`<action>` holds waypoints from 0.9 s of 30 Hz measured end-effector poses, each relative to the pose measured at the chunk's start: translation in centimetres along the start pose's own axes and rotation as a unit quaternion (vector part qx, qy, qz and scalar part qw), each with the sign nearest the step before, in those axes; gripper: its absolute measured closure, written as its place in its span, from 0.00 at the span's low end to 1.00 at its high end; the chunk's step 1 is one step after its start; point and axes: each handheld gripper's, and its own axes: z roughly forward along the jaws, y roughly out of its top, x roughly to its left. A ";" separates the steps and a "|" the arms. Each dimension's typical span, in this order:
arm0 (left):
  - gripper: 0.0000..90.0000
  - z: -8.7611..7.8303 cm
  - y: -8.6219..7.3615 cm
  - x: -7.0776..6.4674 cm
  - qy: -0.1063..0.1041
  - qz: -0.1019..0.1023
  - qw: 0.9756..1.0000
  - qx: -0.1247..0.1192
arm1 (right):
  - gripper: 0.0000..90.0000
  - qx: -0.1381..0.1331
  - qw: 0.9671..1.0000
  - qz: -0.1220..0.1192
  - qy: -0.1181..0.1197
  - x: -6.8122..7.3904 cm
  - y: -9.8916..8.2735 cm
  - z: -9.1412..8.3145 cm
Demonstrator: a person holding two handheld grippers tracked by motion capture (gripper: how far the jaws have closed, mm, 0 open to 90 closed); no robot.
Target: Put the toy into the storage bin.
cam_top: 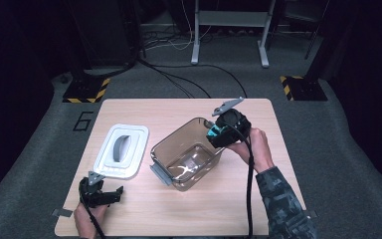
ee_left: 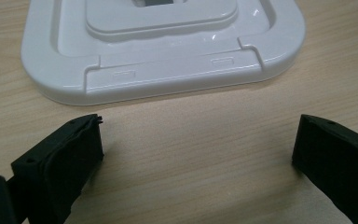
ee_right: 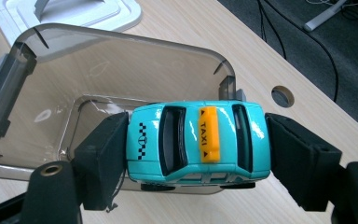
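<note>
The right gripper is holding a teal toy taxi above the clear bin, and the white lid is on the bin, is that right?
Not quite. The lid is off, lying flat on the table left of the bin, as the high view shows. The right gripper does hold the taxi above the bin.

Plastic and paint on pale wood

Glossy teal toy taxi [ee_right: 198, 140]; smoky see-through plastic box [cam_top: 186, 154]; smooth white plastic lid [ee_left: 163, 46]; matt wood-grain table [cam_top: 258, 209].
</note>
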 end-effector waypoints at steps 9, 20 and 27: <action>0.01 0.0 0.0 0.0 0.000 0.000 1.000 0.000 | 0.27 0.008 1.000 -0.004 0.006 0.0 1.2 0.8; 0.01 0.0 0.0 0.0 0.000 0.000 1.000 0.000 | 0.27 0.016 1.000 0.007 0.010 -1.1 1.9 2.2; 0.01 0.0 0.0 0.0 -0.001 -0.003 1.000 0.000 | 0.27 0.024 1.000 0.014 0.013 -1.6 2.3 3.1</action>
